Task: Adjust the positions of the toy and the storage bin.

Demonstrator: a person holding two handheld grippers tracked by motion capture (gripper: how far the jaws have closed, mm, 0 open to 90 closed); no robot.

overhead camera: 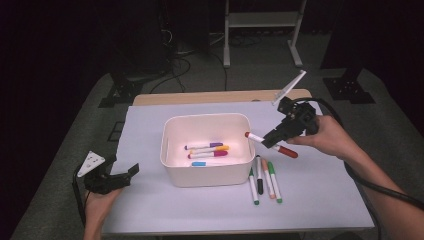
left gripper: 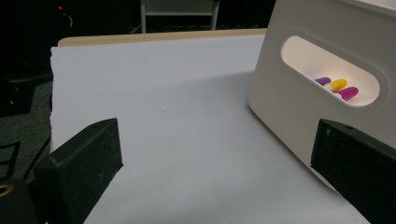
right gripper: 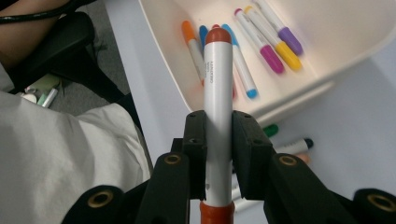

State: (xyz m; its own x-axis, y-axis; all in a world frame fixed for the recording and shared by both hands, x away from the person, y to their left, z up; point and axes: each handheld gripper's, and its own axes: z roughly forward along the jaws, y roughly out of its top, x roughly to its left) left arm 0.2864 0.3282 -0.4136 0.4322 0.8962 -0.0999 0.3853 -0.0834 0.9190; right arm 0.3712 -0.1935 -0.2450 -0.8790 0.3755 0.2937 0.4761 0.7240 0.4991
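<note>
The red marker (overhead camera: 270, 144) is clamped across its barrel by the right hand-held gripper (overhead camera: 274, 138), held in the air just beside the right wall of the white bin (overhead camera: 207, 150). In the high view its long axis runs from about 10 o'clock to 4 o'clock: one red end sits at the bin's right rim, the other red end points away toward the bench edge. In the right gripper view the barrel (right gripper: 217, 107) rises between the clenched jaws, its tip aimed over the bin opening.

The bin lies at 9 o'clock from this hand-held gripper; the right hand is the nearer one. Inside, the purple, yellow and magenta markers (overhead camera: 207, 150) and a blue marker (overhead camera: 199, 163) lie across the floor, with bare floor toward 12 o'clock.

The likely hazard is the rim: the leading end must clear it.

Four markers (overhead camera: 265, 182) lie on the bench at 6 o'clock of the hand-held gripper.

The left hand-held gripper (overhead camera: 116, 177) rests released near the bench's left edge, jaws spread, empty.
</note>
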